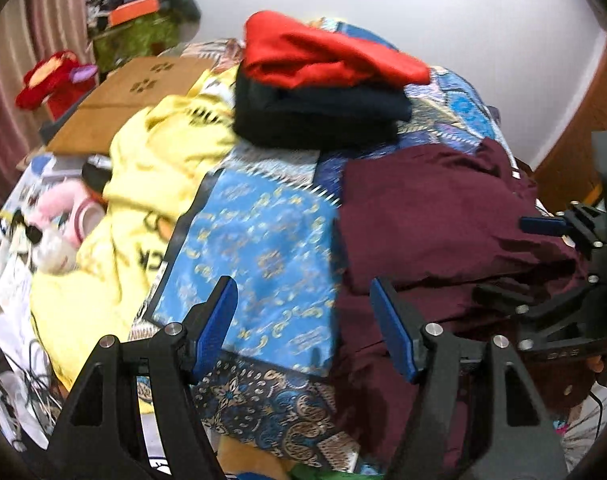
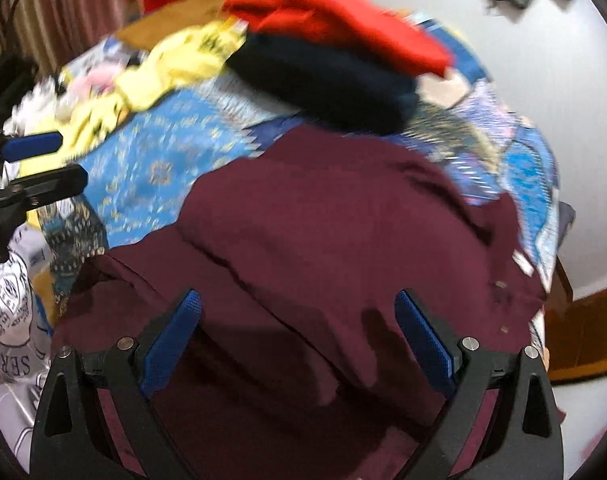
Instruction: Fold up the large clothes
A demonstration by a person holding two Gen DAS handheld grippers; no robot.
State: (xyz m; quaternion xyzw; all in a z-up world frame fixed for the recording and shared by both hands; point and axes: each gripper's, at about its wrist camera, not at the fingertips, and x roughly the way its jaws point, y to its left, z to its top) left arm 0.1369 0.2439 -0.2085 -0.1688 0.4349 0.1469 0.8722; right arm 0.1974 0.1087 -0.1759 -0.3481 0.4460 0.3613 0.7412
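The left gripper point(image 1: 303, 304) is hanging with its jaws apart and empty over the blue patterned bedspread point(image 1: 259, 248). The right gripper point(image 2: 297, 320) is also hovering spread wide, gripping nothing. The maroon garment point(image 2: 323, 232) is lying directly beneath it, filling the centre and lower frame. At upper centre, a red garment point(image 2: 327, 12) is sitting on a folded black garment point(image 2: 327, 80).

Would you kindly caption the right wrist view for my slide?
Open right gripper poised over a maroon garment on the patterned bedspread.
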